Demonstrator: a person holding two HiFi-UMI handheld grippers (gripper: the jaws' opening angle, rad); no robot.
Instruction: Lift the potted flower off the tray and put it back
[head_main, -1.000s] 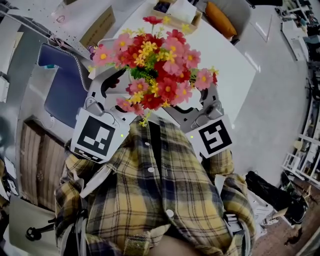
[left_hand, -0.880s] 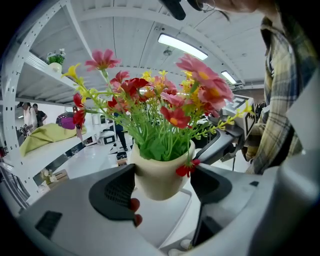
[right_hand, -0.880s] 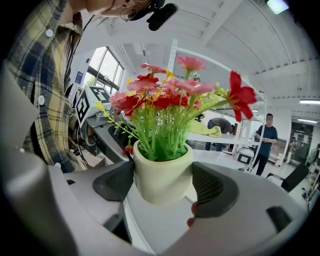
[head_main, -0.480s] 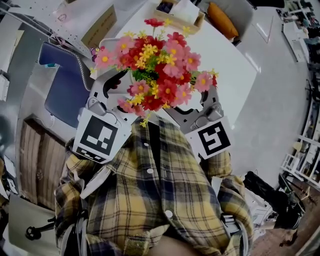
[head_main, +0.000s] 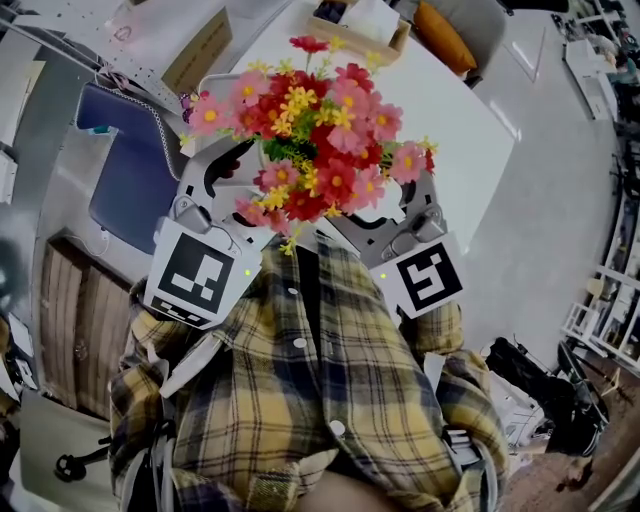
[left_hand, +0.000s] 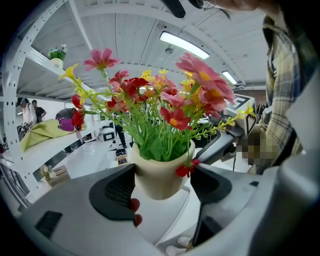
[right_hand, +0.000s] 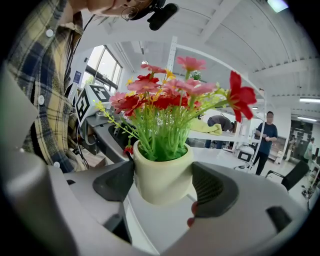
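The potted flower (head_main: 315, 135), a bunch of red, pink and yellow blooms in a cream pot (left_hand: 160, 175), hangs in the air in front of the person's plaid shirt. Both grippers hold the pot from opposite sides. My left gripper (left_hand: 162, 182) is shut on the pot, its dark pads (left_hand: 117, 192) against the wall. My right gripper (right_hand: 162, 185) is likewise shut on the pot (right_hand: 162, 177). Below the pot lies the white tray (left_hand: 165, 220), also seen in the right gripper view (right_hand: 150, 220). In the head view the blooms hide the pot and the jaws.
A white table (head_main: 460, 140) stretches ahead, with a wooden box (head_main: 355, 25) and an orange object (head_main: 440, 35) at its far end. A blue chair (head_main: 125, 170) and a cardboard box (head_main: 195, 50) stand to the left. People (right_hand: 267, 137) stand far off.
The flower and both grippers have drifted very slightly up the head view. Both grips on the pot are unchanged.
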